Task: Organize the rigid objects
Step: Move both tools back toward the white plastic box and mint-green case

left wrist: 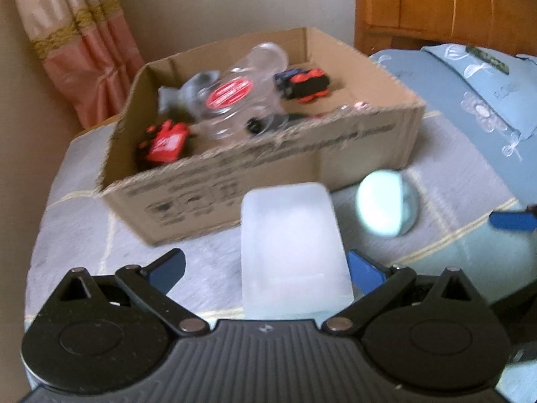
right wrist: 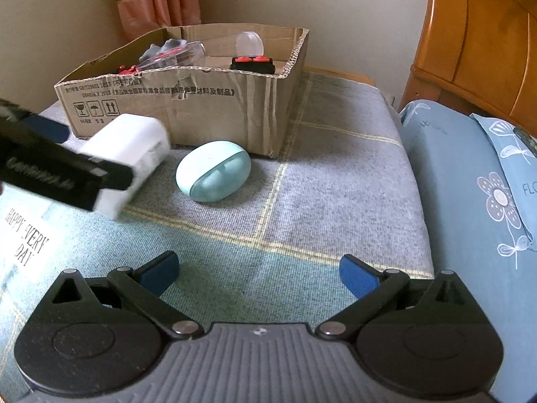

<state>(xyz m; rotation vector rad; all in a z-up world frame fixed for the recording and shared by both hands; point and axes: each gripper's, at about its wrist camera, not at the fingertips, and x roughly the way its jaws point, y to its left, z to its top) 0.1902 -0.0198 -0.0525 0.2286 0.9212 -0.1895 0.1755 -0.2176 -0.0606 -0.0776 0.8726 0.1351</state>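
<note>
Here, the cardboard box [right wrist: 188,107] carries printed writing on its near wall: a line of Chinese characters with the year 2023, and below it three handling symbols, a broken glass, an umbrella and two arrows up. On the grey checked blanket [right wrist: 335,174], at the near left in the right wrist view, a white patch reads "HAPPY EVERY DAY" [right wrist: 25,241]. The blue pillow [right wrist: 470,184] at the right shows the letters "FLO" beside a drawn flower. A round red label [left wrist: 230,93] sits on a clear glass jar [left wrist: 241,100] lying inside the box; its words are too blurred to read.

The left gripper [left wrist: 268,268] is held low over the blanket, pointing to the box, and it grasps a white rectangular block [left wrist: 292,252] between its blue fingers [left wrist: 364,270]. In the right wrist view this block [right wrist: 131,154] is just in front of the box's near wall, near the left corner.

The right gripper [right wrist: 258,273] hangs over the near part of the blanket with its jaws spread wide and nothing between them. A mint green oval case [right wrist: 213,171] lies on the blanket just beside the box, to the right of the block. Red and black toy cars [left wrist: 164,144] lie in the box.
</note>
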